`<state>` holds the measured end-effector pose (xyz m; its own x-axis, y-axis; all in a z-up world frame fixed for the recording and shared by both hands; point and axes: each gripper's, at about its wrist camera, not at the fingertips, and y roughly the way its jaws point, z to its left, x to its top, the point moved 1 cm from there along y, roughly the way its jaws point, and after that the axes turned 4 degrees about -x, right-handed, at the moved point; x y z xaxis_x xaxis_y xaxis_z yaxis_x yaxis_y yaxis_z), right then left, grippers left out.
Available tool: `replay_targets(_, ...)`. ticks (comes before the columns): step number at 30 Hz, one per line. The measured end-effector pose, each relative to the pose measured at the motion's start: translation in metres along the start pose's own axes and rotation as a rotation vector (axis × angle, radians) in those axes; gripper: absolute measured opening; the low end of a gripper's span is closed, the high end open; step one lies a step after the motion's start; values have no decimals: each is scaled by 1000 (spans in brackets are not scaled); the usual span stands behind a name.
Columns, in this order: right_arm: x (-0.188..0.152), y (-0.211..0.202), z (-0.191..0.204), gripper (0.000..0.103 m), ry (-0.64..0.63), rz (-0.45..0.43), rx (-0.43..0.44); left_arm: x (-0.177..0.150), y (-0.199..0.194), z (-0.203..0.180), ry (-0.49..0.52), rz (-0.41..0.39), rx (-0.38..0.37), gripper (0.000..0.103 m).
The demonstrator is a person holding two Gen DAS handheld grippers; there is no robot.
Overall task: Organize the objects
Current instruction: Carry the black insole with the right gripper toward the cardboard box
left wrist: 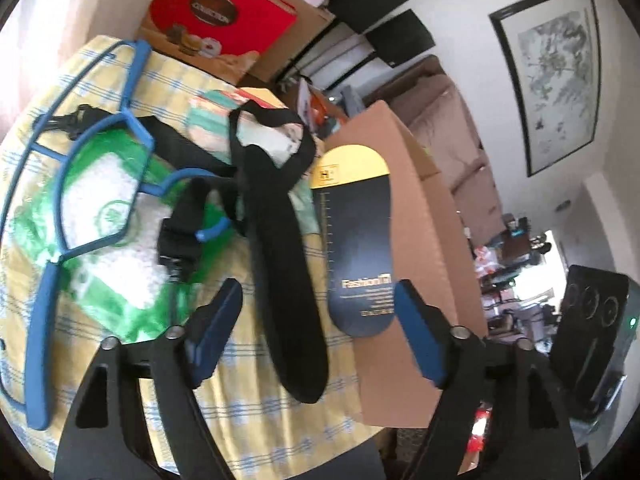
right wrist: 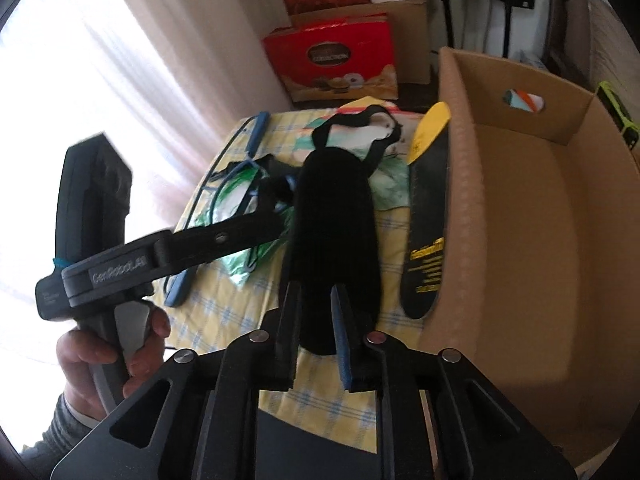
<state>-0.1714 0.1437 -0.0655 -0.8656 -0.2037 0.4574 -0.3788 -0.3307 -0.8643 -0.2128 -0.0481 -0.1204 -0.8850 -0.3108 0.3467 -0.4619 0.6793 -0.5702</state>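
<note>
On the worktop [left wrist: 248,412], under a yellow and blue checked cloth, lies a long black padded piece [left wrist: 288,280] with a strap loop [left wrist: 272,120] at its far end, running lengthwise away from both cameras. The left tongs [left wrist: 318,332] are spread wide and hold nothing, with 1 blue pad on each side of the near end of the black piece and apart from it. The right tongs [right wrist: 316,332] stand partly apart, also empty, just at the near end of the same black piece [right wrist: 332,232]; whether a pad touches it cannot be told. A dark shoe insole [left wrist: 360,248] with a yellow toe leans against the outer wall of an open cardboard box [right wrist: 520,240] at the worktop's right edge. Left of the black piece sit a blue clothes hanger [left wrist: 96,184] over a green and white plastic bag [left wrist: 108,240], and a black buckle strap [left wrist: 180,232]. A red gift box [left wrist: 220,20] stands beyond the worktop.
</note>
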Motion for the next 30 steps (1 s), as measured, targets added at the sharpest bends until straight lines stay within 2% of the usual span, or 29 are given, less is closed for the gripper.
replay_targets(5, 6, -11, -14, 26, 32, -50, -58, -8, 4, 0, 31, 11, 65, 82)
replay_targets(8, 11, -14, -26, 26, 56, -65, -97, -13, 19, -1, 37, 60, 109, 82)
replay_targets(11, 14, -15, -36, 26, 87, -68, -91, -20, 34, 0, 64, 103, 164, 79)
replay_targets(12, 15, -15, -37, 26, 92, -68, -93, -22, 37, 1, 69, 110, 176, 72)
replay_targets(14, 16, -16, -39, 26, 94, -69, -95, -24, 42, 2, 68, 129, 180, 51)
replay_targets(16, 14, -18, -40, 26, 99, -71, -86, -26, 45, 5, 69, 143, 183, 17)
replay_targets(17, 13, -19, -40, 26, 104, -73, -80, -27, 44, 5, 67, 142, 180, 19)
replay_targets(23, -12, -28, -24, 26, 97, -119, -84, -27, 24, 0, 73, 78, 152, 11)
replay_targets(30, -52, -28, -1, 25, 122, -213, -160, -24, 7, -9, 101, 36, 152, 7)
